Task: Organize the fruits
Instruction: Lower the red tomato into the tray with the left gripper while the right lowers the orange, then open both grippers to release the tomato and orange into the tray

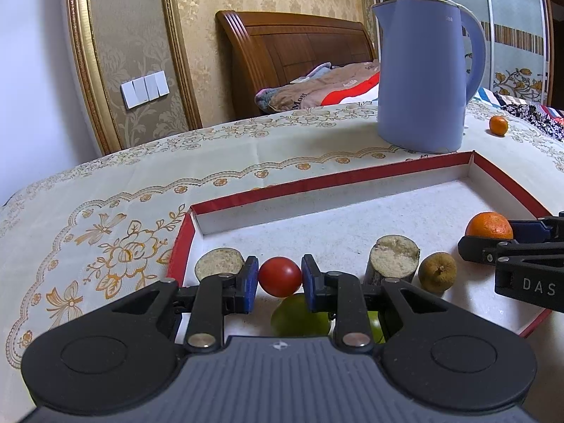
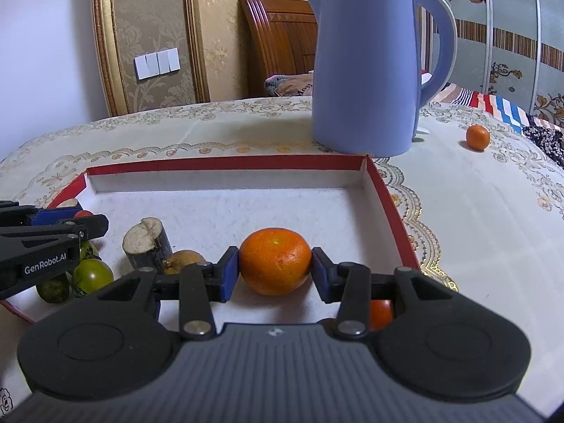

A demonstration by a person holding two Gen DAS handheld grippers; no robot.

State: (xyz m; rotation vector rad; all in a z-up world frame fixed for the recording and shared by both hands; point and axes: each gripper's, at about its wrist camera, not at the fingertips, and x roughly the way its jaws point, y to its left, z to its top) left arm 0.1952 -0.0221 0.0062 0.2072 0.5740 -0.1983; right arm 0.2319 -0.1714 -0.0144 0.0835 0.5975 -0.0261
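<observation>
My left gripper [image 1: 280,276] is shut on a small red tomato [image 1: 280,275], just above the floor of the red-rimmed box [image 1: 317,179]. My right gripper [image 2: 275,270] is shut on an orange tangerine [image 2: 275,261] inside the same box [image 2: 384,197]. In the box lie two cut sugarcane pieces [image 1: 393,259] [image 1: 219,262], a brown kiwi [image 1: 437,270] and green tomatoes [image 1: 299,317] [image 2: 92,274]. Another orange fruit [image 2: 380,313] shows partly under my right gripper. A loose tangerine [image 2: 477,137] sits on the tablecloth at the far right.
A tall blue kettle [image 1: 423,74] stands just behind the box. The table has a floral cloth [image 1: 105,239] and a rounded edge at the left. A bed with a wooden headboard [image 1: 292,46] and bedding lies beyond.
</observation>
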